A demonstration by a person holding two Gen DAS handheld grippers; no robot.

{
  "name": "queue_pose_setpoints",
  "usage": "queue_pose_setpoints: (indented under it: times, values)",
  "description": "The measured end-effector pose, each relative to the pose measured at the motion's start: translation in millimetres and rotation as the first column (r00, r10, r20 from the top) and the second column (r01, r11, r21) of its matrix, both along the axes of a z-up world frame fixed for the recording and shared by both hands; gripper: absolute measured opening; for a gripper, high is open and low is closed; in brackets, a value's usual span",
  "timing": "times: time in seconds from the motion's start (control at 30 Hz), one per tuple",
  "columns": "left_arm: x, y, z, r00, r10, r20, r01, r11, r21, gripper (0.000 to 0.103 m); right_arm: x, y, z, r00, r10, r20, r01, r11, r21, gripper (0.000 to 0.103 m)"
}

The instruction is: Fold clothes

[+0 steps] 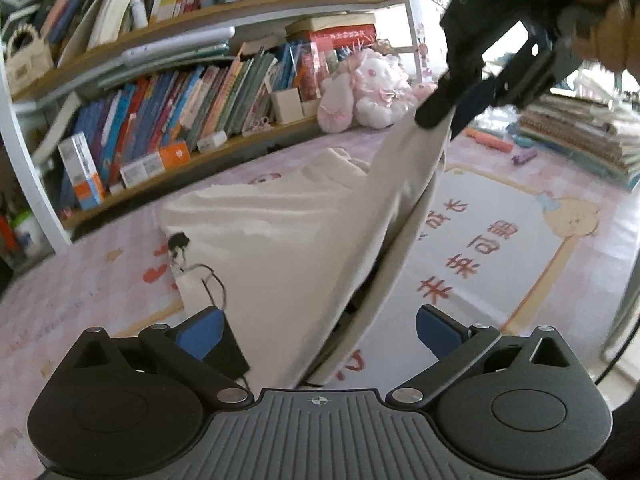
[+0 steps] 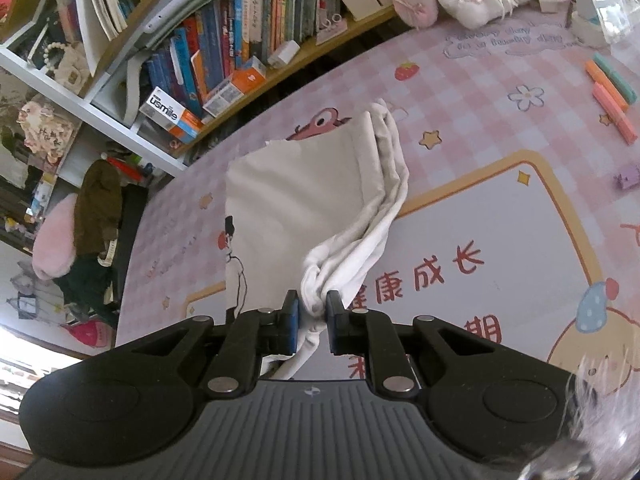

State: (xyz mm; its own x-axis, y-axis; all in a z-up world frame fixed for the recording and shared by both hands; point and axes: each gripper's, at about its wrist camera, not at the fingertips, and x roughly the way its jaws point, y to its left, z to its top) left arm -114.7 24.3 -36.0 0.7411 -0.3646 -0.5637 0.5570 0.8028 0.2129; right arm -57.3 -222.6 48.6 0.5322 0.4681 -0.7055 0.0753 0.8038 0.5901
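Observation:
A cream-white garment (image 1: 280,236) with a black line drawing of a figure lies on the pink checked table mat (image 1: 80,300). My right gripper (image 2: 312,306) is shut on a bunched edge of the garment (image 2: 320,200) and holds it up off the mat. From the left wrist view, the right gripper (image 1: 434,114) hangs at the upper right, and the cloth stretches from it down toward me. My left gripper (image 1: 318,314) is open, low over the mat. The raised fold hangs between its blue pads (image 1: 200,334), and neither pad presses on it.
A bookshelf (image 1: 192,92) packed with books and boxes runs along the mat's far side. Pink plush toys (image 1: 368,92) sit at its right end. Coloured markers (image 2: 612,92) and a purple clip (image 2: 626,178) lie to the right, and stacked folded fabrics (image 1: 580,136) are beyond.

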Motion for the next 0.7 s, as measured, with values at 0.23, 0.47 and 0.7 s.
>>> queue_pose_setpoints:
  times: [0.23, 0.47, 0.7]
  values:
    - [9.4, 1.6, -9.9, 0.998, 0.049, 0.046, -0.053, 0.994, 0.100, 0.103, -0.8, -3.6, 2.7, 1.000, -0.005, 0.000, 0.005, 1.000, -0.008, 0.012]
    - [13.5, 12.4, -16.2, 0.997, 0.066, 0.038, -0.072, 0.985, 0.160, 0.092, -5.1, -11.7, -5.2, 0.999, -0.027, -0.028, 0.026, 1.000, -0.015, 0.012]
    - [11.6, 9.6, -15.9, 0.999, -0.040, -0.007, 0.041, 0.984, 0.171, 0.040, -11.8, -11.6, -21.1, 0.999, -0.005, -0.051, -0.001, 0.995, -0.104, 0.014]
